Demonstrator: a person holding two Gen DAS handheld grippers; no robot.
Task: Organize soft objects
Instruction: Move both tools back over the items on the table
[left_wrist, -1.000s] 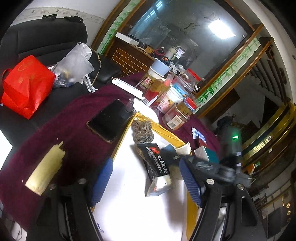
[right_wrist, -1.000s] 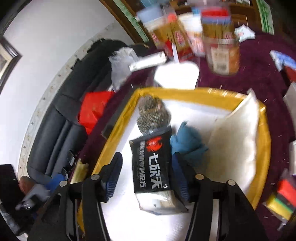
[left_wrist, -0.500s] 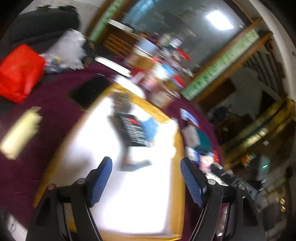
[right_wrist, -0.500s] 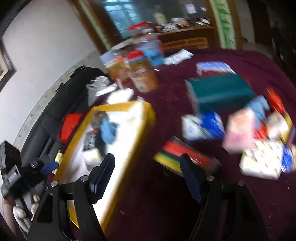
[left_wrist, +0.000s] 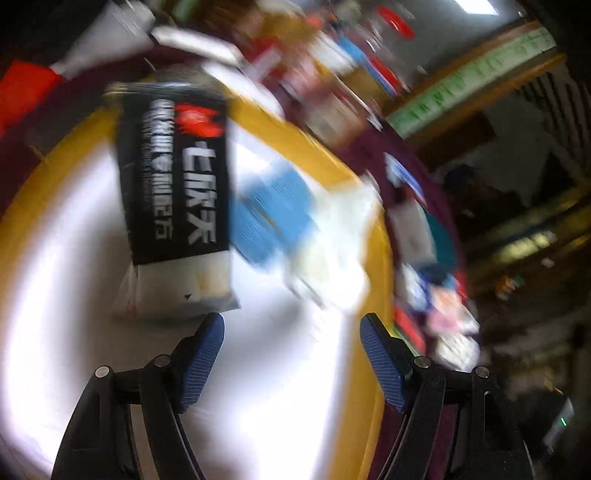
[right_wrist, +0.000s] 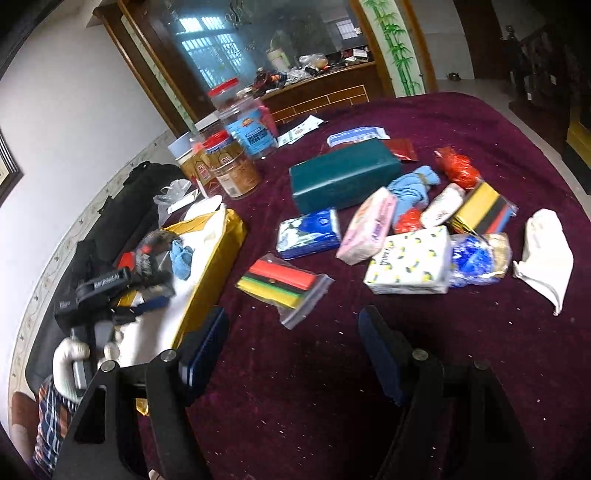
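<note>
The left gripper (left_wrist: 291, 350) hangs over the yellow-rimmed tray (left_wrist: 306, 147), its blue-padded fingers (left_wrist: 201, 354) spread wide with nothing between them. The left wrist view is smeared by motion blur. Just past the left finger, toward 11 o'clock, a black packet with white lettering and a red emblem (left_wrist: 173, 177) lies on the tray's white floor, its pale lower end nearest the finger pad. At 1 o'clock from the packet sits a blue cloth (left_wrist: 273, 218), and beyond it at 3 o'clock a white, blurred soft item (left_wrist: 332, 258) lies against the tray's far rim.

The right gripper (right_wrist: 293, 350) hovers above the maroon tablecloth (right_wrist: 480, 369), fingers likewise wide apart and empty. From this view the tray (right_wrist: 218, 254) lies at 10 o'clock, with the left gripper's black body over it. Straight ahead at 12 o'clock rests a zip bag of red, green and yellow strips (right_wrist: 284, 284). Farther out, toward 1 o'clock, soft goods are scattered: a blue tissue pack (right_wrist: 308, 238), a pink tissue pack (right_wrist: 367, 230), a lemon-print tissue pack (right_wrist: 410, 266), a light blue cloth (right_wrist: 413, 186), a clear bag with blue contents (right_wrist: 476, 258) and a white glove (right_wrist: 546, 251) at 2 o'clock. A dark green box (right_wrist: 343, 175) lies behind them, and red-lidded plastic jars (right_wrist: 236, 162) stand at 11 o'clock
</note>
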